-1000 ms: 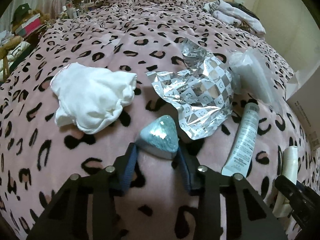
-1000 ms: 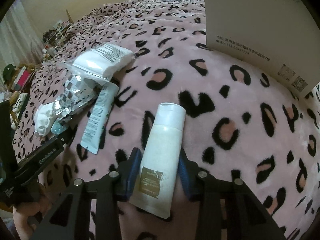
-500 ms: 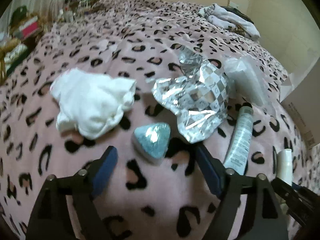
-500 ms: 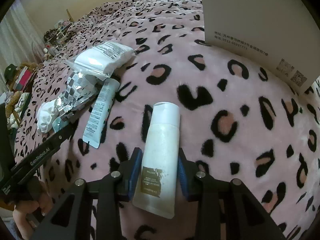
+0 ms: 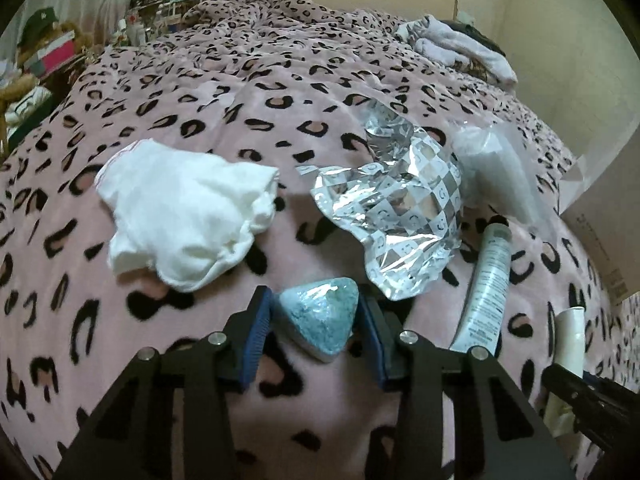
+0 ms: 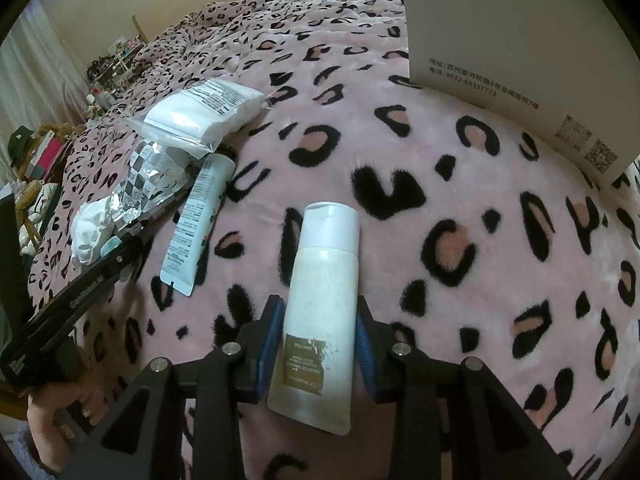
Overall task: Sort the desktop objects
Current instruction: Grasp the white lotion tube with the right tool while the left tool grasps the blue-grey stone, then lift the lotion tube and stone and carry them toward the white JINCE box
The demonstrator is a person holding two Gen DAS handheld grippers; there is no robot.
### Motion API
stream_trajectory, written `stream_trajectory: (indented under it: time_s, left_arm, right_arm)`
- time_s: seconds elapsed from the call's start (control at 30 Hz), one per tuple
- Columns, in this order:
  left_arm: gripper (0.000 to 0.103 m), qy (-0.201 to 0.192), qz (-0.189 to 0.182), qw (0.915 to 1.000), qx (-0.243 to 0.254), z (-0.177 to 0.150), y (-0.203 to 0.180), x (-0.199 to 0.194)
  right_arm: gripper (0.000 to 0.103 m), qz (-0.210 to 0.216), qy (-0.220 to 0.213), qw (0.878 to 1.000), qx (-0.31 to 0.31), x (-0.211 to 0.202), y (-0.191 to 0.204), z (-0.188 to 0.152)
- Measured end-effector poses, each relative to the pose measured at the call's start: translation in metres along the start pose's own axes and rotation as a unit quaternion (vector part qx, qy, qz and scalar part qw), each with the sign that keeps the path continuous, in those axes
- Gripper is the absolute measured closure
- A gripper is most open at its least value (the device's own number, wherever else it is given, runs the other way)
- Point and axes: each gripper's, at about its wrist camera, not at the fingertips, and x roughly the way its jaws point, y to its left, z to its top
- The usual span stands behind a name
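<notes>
Left wrist: teal triangular packet (foil-wrapped)

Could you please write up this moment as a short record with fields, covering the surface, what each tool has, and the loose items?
surface: pink leopard-print blanket
left tool: jaws just closed around the teal triangular packet, pads at its sides
right tool: shut on the white tube, which lies on the blanket
loose items: white cloth, crumpled silver foil wrapper, clear bag of white pads, slim printed tube
container: cardboard box, beyond the white tube
</notes>
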Motion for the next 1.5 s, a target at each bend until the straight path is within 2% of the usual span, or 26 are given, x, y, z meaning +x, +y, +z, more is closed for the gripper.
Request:
stream_trajectory:
  time_s: [0.13,0.5,0.67,0.97,1.07,1.23,1.5]
  left_arm:
    - [0.06,-0.001,-0.005,0.9999,-0.013,-0.008,0.008,-0.014]
    - [0.06,-0.011,0.01,0.9999,0.005,-0.037,0.003,-0.058]
    - [0.06,-0.013,0.004,0.9999,0.002,-0.048,0.002,-0.076]
    - [0.06,0.0,0.0,1.0,0.003,-0.063,-0.002,-0.085]
    - [0.06,0.0,0.002,1.0,0.007,-0.066,-0.004,-0.089]
    - [0.06,-0.004,0.007,0.9999,0.011,-0.069,-0.009,-0.099]
    - [0.06,-0.012,0.02,0.9996,0.016,-0.071,-0.02,-0.123]
  right_arm:
    - [0.068,0.001,0.0,1.0,0.0,-0.002,-0.001,0.0]
    - [0.07,0.003,-0.013,1.0,-0.02,-0.023,0.005,-0.006]
    - [0.076,0.006,-0.018,0.999,-0.03,-0.036,0.006,-0.011]
    - [0.076,0.0,0.025,0.999,-0.046,0.002,0.006,-0.013]
    - [0.077,0.008,0.02,0.999,-0.034,0.003,0.002,-0.014]
    - [0.077,0.043,0.004,0.999,-0.011,-0.018,-0.003,-0.018]
    - [0.077,0.064,-0.031,0.997,-0.03,-0.075,0.008,-0.029]
